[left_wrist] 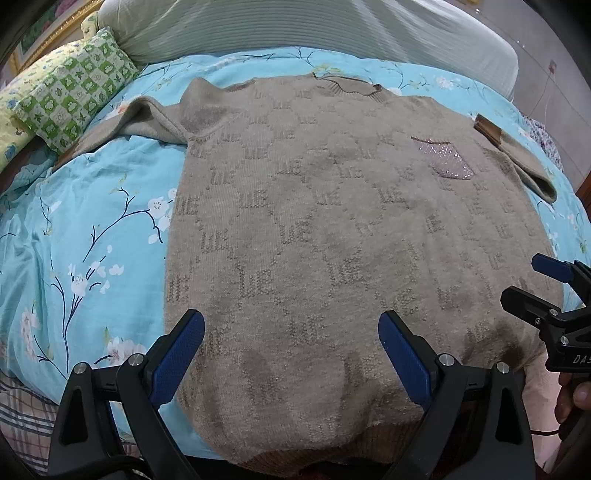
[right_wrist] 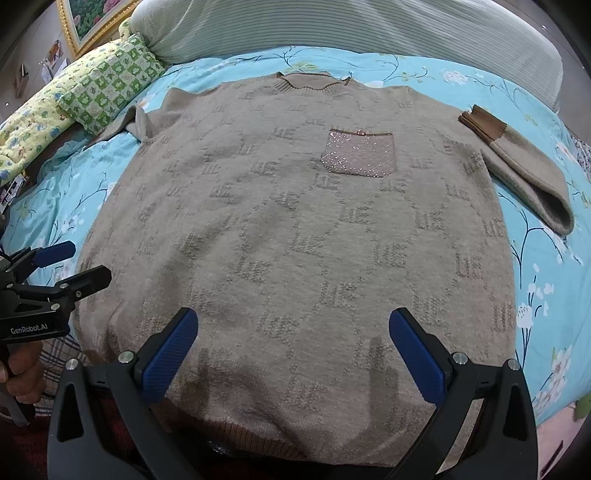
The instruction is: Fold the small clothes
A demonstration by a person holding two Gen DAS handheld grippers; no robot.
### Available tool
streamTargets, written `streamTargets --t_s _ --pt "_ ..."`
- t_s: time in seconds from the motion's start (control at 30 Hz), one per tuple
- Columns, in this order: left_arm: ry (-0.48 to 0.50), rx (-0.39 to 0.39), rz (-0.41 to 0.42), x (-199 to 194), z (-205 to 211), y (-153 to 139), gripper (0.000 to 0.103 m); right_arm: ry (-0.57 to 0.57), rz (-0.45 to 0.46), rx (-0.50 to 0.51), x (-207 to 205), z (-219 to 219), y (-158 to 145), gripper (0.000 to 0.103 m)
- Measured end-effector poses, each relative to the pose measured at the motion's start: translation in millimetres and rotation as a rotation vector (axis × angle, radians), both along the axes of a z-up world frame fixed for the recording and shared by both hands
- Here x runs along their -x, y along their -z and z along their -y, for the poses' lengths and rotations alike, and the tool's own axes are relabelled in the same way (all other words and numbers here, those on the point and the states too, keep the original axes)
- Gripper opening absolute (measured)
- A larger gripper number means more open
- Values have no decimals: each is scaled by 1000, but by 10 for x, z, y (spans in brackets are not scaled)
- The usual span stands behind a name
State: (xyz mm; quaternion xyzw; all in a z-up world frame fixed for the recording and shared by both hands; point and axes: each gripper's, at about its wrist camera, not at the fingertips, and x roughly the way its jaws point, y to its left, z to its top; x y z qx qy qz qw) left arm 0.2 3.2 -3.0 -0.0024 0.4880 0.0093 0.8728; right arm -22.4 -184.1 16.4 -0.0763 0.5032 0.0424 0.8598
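Note:
A beige knitted sweater (left_wrist: 314,221) (right_wrist: 295,229) with a woven letter pattern lies flat, front up, on the bed, collar at the far side. A sparkly chest pocket (right_wrist: 358,153) (left_wrist: 441,157) sits right of centre. Its right sleeve (right_wrist: 524,173) is folded back, brown cuff (right_wrist: 482,125) pointing away; the left sleeve (left_wrist: 122,125) trails off toward the pillows. My left gripper (left_wrist: 291,321) hovers open over the hem's left half. My right gripper (right_wrist: 293,319) hangs open over the hem's right half. Each also shows at the other view's edge (left_wrist: 535,284) (right_wrist: 81,262), open.
A turquoise floral duvet (left_wrist: 92,221) (right_wrist: 546,258) covers the bed. A green-checked pillow (left_wrist: 74,88) (right_wrist: 110,85) and a yellow one lie at the far left, a striped grey bolster (right_wrist: 332,26) along the far side. A hand (right_wrist: 22,373) holds the left tool.

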Motion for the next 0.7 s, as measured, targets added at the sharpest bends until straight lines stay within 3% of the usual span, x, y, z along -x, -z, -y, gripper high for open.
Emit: streamTargets --t_s 0.7 --pt "2 4 -13 -11 13 -38 96 4 5 -40 -2 -10 -4 103"
